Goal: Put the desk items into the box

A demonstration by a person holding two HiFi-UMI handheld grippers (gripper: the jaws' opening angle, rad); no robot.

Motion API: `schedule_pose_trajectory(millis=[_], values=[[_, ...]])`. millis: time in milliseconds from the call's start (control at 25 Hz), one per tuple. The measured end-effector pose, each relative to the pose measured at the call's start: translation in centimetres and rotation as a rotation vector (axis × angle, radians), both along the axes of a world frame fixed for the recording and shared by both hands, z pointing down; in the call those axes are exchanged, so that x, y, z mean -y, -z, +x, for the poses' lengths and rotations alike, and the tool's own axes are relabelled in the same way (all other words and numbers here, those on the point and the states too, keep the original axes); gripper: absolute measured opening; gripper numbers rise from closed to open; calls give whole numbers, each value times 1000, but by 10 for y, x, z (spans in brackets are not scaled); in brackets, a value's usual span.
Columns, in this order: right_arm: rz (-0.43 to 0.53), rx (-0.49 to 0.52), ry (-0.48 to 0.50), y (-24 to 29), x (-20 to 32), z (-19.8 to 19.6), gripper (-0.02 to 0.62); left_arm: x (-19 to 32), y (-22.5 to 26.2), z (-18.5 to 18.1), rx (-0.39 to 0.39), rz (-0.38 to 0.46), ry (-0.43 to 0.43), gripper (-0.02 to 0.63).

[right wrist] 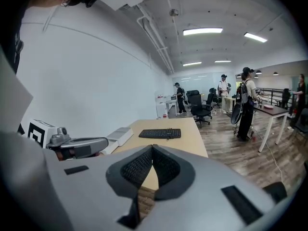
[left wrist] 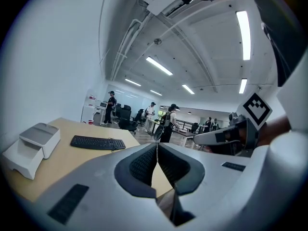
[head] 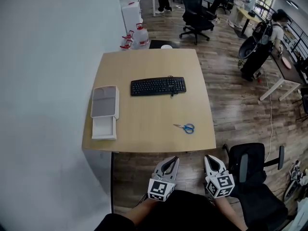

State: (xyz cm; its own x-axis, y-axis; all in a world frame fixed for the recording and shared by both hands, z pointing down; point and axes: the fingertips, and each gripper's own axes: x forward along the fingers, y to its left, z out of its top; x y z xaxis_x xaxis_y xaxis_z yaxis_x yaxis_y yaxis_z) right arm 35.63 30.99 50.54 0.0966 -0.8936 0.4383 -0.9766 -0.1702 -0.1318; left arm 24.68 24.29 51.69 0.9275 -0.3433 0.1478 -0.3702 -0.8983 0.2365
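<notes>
A black keyboard (head: 158, 86) lies across the middle of the wooden desk (head: 149, 126). Blue-handled scissors (head: 185, 127) rest near the desk's front right. A white box (head: 105, 110) with its grey-topped lid slid partly off sits at the left edge. Both grippers hover short of the desk's front edge, above the floor. My left gripper (head: 172, 160) is shut and empty, and so is my right gripper (head: 209, 159). The keyboard (left wrist: 97, 143) and box (left wrist: 30, 147) show in the left gripper view. The right gripper view holds the keyboard (right wrist: 160, 134) and box (right wrist: 117, 137). The scissors are hidden in both gripper views.
A black office chair (head: 252, 170) stands just right of me by the desk's front corner. A white wall (head: 43, 81) runs along the desk's left side. Water jugs (head: 134, 36) sit behind the desk. People and more chairs (head: 197, 11) fill the far room.
</notes>
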Motion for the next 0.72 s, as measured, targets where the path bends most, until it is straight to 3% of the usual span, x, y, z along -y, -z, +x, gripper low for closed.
schedule_pose_trajectory(millis=[240,560,720], values=[[-44,-57,-2,-14,63,3,60,58,-5,-16,7,-1,-7,21],[-145,27,-25,-50,92,15,60,92,-6,-29,-19,6,4,21],[-186,-1,10,-66,107,23,61,103,-14,-36,-21,-34,46,21]])
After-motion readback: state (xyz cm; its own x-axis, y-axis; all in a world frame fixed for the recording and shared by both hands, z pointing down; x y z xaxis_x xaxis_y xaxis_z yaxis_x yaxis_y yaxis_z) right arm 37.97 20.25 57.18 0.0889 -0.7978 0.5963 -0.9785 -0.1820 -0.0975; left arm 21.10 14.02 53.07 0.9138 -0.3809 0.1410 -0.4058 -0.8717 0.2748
